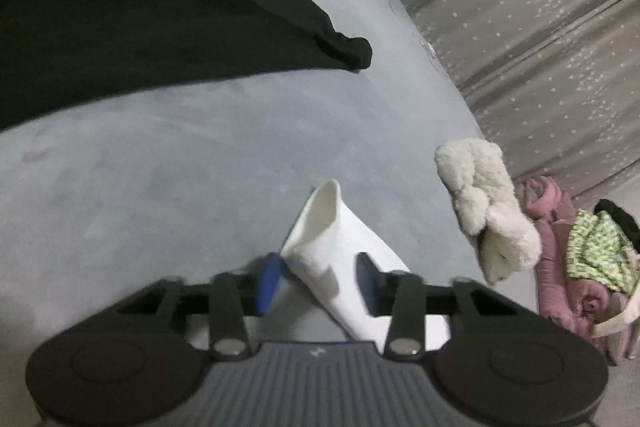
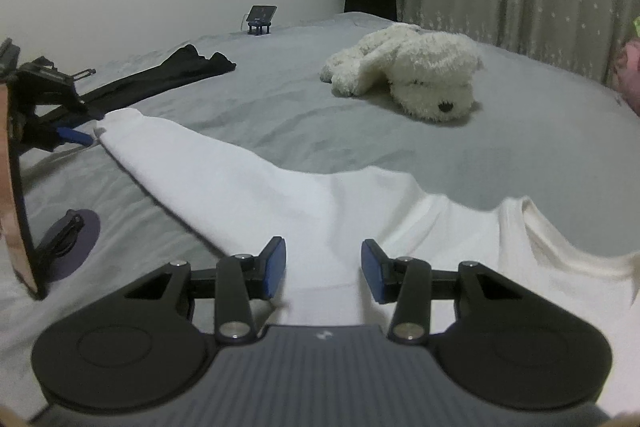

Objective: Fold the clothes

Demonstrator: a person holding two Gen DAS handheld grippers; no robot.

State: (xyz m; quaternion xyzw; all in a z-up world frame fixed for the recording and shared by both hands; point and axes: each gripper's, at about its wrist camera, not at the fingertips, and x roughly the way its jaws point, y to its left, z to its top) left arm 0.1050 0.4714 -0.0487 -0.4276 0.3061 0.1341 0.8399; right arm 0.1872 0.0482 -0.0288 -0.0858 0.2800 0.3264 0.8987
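A white long-sleeved shirt (image 2: 280,195) lies spread on the grey bed (image 2: 280,107), its neckline at the right. One sleeve (image 1: 320,227) runs out to the left, and its cuff curls upward. My left gripper (image 1: 318,283) straddles that sleeve near the cuff. The blue pads (image 1: 270,283) stand apart on either side of the fabric, the left one brushing its edge, with no clear squeeze. The right wrist view shows this gripper's blue pad (image 2: 76,135) beside the cuff. My right gripper (image 2: 324,275) hovers open over the shirt where the sleeve meets the body, holding nothing.
A black garment (image 1: 140,27) lies stretched out farther up the bed. A white plush dog (image 2: 412,75) sits near the bed's right edge. A phone on a stand (image 2: 261,17) is by the wall. Pink and green clothes (image 1: 580,267) are piled below the starred curtain (image 1: 540,27).
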